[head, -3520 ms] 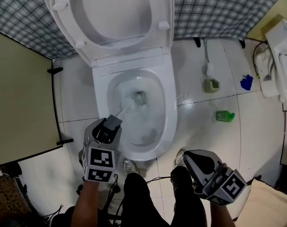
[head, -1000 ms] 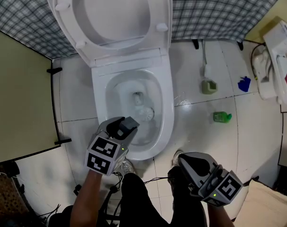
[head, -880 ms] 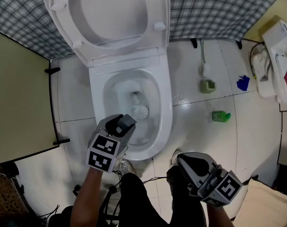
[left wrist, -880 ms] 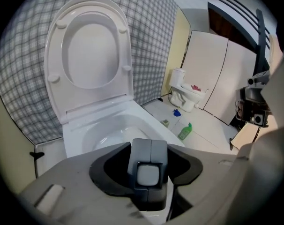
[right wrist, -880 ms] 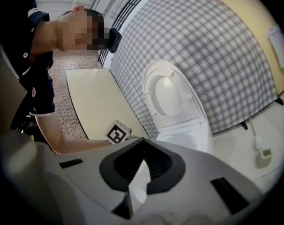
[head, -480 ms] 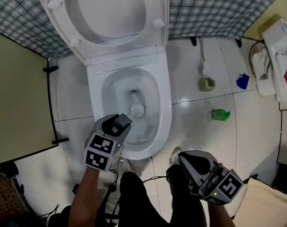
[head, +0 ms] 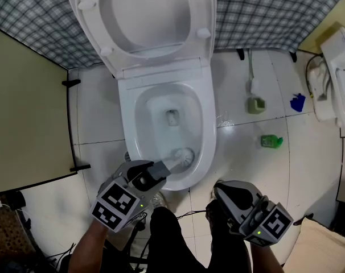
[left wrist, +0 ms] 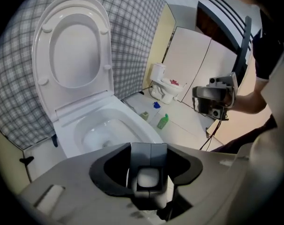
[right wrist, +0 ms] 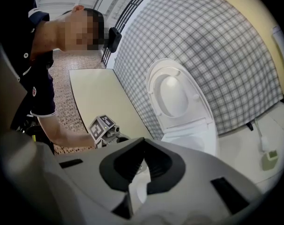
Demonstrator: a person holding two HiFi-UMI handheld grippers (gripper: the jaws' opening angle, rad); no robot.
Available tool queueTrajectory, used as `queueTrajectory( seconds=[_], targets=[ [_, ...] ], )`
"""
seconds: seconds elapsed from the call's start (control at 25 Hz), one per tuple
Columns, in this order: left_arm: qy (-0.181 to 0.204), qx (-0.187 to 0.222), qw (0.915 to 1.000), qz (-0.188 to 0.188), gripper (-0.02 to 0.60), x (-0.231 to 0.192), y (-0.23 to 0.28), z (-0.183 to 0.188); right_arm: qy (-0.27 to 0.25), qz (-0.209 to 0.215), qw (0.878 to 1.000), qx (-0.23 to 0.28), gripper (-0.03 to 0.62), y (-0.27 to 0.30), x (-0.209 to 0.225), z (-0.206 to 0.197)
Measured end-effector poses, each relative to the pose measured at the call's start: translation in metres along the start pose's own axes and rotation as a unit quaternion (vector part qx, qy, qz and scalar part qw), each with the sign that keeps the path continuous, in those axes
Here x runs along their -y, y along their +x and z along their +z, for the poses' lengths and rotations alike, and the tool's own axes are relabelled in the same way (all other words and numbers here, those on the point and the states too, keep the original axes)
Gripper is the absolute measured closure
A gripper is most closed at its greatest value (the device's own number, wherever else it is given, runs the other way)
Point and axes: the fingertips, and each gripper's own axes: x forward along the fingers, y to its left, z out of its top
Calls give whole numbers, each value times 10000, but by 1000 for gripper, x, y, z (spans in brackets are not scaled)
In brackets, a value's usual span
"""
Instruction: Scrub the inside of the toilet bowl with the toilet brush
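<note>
The left hand-held gripper point(head: 151, 173) is clenched on the toilet brush point(head: 181, 158) handle. The shaft runs up and right from it, with the bristle head low against the near wall of the toilet bowl point(head: 126, 124). The right hand-held gripper point(head: 225, 191), closed and empty, stands farther off.

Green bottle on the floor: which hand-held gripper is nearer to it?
Right. The right hand-held gripper is below-left of the green bottle in the head view; the left hand-held gripper is farther left, at the toilet bowl's front rim, holding the toilet brush.
</note>
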Motion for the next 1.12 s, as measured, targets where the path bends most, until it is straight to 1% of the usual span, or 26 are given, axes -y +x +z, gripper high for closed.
queueTrajectory(
  seconds=[0.08,0.2,0.32,0.44,0.52,0.64,0.76,0.84,0.92,1.04,1.12],
  targets=[
    [-209,194,9996,-29,370,-2,4,2,7,-7,10000,-23,594,0,-1,-3],
    [-547,696,9959,167,370,-14,17,14,6,-42,10000,-77,594,-3,0,-5],
    [-746,1195,9891,436,369,-28,29,32,-8,-104,9999,-119,594,-7,7,-4],
    [-923,1640,9801,625,369,-43,40,49,-35,-145,9998,-142,594,-7,14,-4],
    [-943,1778,9765,776,369,-52,48,58,-26,-146,9998,-132,594,-6,15,-4],
    [-824,1777,9755,1001,368,-61,55,62,32,-147,9998,-112,594,-3,16,-3],
    [-963,1817,9728,1064,369,-71,54,58,61,-166,9998,-129,594,-2,21,-4],
    [-1035,1760,9729,1089,368,-75,58,52,69,-164,9997,-149,594,-2,22,-6],
    [-955,1584,9760,1149,369,-79,67,43,77,-142,9997,-165,594,1,21,-8],
    [-666,1256,9823,1222,368,-82,82,31,76,-118,9997,-180,594,5,19,-7],
    [-541,1177,9844,1189,368,-83,83,30,75,-123,9997,-187,594,7,21,-7]
  ],
)
